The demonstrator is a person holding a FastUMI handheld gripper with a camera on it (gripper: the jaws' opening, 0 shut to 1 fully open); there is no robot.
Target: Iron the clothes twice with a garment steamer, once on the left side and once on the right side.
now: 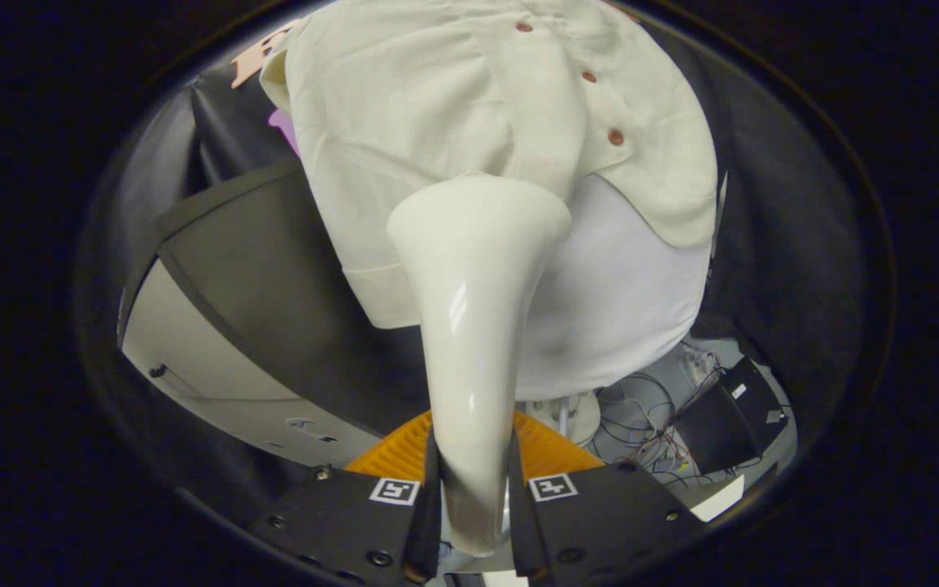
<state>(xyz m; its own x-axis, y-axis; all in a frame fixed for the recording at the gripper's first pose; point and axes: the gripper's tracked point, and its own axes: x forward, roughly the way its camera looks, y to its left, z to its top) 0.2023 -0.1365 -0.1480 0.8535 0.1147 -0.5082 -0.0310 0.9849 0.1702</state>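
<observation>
Between the two fingers of my tool (473, 497) sits the glossy white plastic garment steamer (473, 326), clamped by its narrow handle with a finger pressed against each side, so the tool is closed down narrow and gripping it. From that neck the steamer runs forward and flares into a wide rounded head, which lies against or just in front of the lower front of the cream linen-like shirt with small reddish-brown buttons (437, 122); I cannot tell whether the head actually touches the cloth. That shirt hangs over a smooth white rounded mannequin form (624, 310), its button placket running just to the right of the steamer head and its hem falling across the form's lower half. By the look of it the steamer is rigid and hard, and its shiny shell seems slippery, so I judge the slim handle where I have it to be the right hold, since the flared head would be too broad and rounded to grip securely. With so much of it reaching ahead of my fingers, it may want to pivot if I press hard. Soft, light and creased, the shirt should give and shift under pressure, so gentle strokes suit it. Off to one side stands a dark grey worktop (274, 269), and loose cables (657, 432) lie on the floor below.
</observation>
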